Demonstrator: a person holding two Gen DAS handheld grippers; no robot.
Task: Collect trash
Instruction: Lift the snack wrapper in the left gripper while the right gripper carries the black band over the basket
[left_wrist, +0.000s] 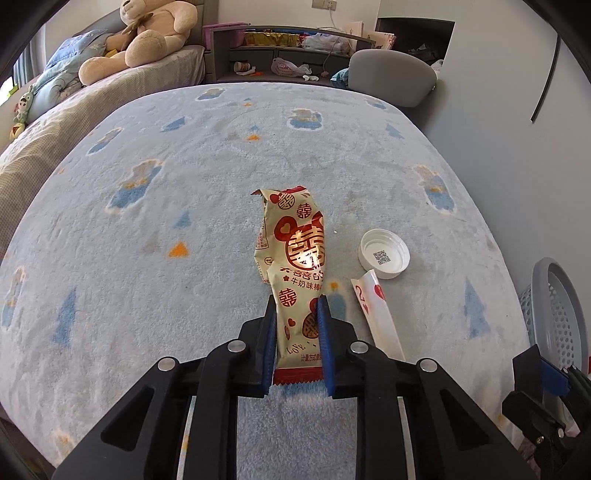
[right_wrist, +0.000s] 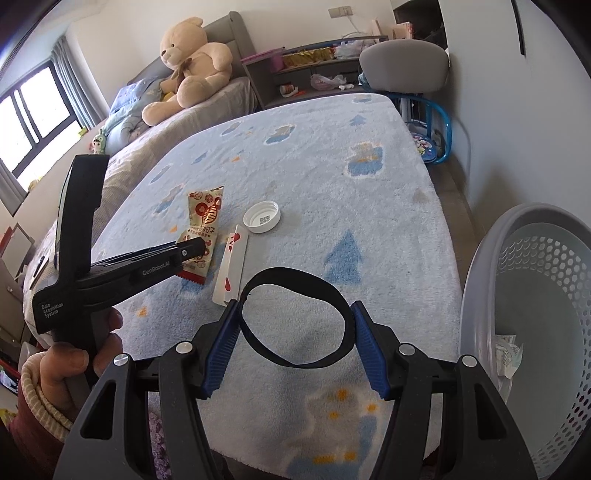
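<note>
A gold and red snack wrapper lies on the blue fleece blanket. My left gripper is shut on its near end; it shows in the right wrist view over the wrapper. A white bottle cap lies right of the wrapper. A folded playing card lies beside it. My right gripper holds a black band loop between its blue pads. A grey perforated basket stands at the right, with paper scraps inside.
A teddy bear sits on the bed at the back left. A grey chair and a cluttered shelf stand beyond the blanket's far edge. A blue stool is at the far right.
</note>
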